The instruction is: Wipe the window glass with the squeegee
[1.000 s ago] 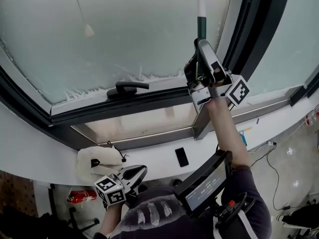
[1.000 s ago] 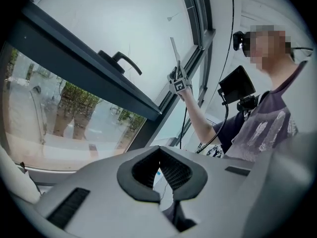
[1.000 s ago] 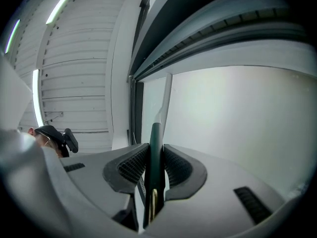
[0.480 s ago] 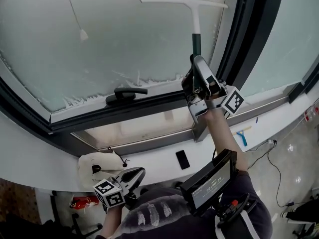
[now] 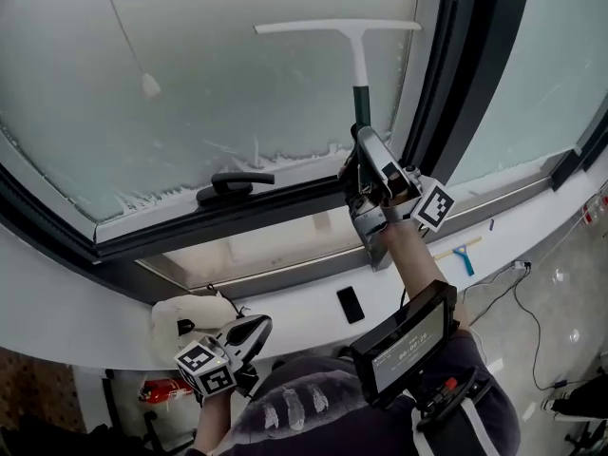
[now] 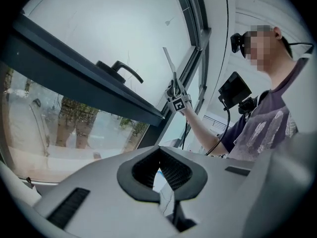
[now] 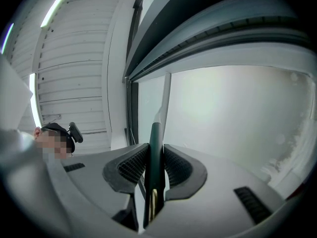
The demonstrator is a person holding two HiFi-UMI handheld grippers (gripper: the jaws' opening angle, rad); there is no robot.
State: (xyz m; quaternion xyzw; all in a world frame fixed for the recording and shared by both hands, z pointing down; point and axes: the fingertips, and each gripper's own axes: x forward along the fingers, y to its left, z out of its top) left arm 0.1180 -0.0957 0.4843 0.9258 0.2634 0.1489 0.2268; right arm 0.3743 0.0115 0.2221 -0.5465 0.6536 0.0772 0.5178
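Note:
The squeegee has a white T-blade [image 5: 337,27] lying flat against the frosted window glass [image 5: 237,74], and a dark green handle [image 5: 361,104] pointing down. My right gripper [image 5: 362,139] is shut on that handle from below. In the right gripper view the green handle [image 7: 154,152] stands pinched between the two pads, with the blade edge-on above it. My left gripper [image 5: 258,325] hangs low by the sill, far from the glass, jaws together and empty. From the left gripper view [image 6: 159,176] the squeegee [image 6: 169,66] shows in the distance.
A black window handle [image 5: 233,183] sits on the lower sash, left of my right gripper. A cord bob [image 5: 150,85] hangs against the glass. Foam residue [image 5: 285,150] lines the pane's bottom edge. On the sill lie a phone [image 5: 350,304], a white cloth [image 5: 190,312] and a small blue squeegee [image 5: 464,256].
The squeegee and my right gripper have come down the glass, the blade nearer the window handle than before. The left gripper has stayed by the sill.

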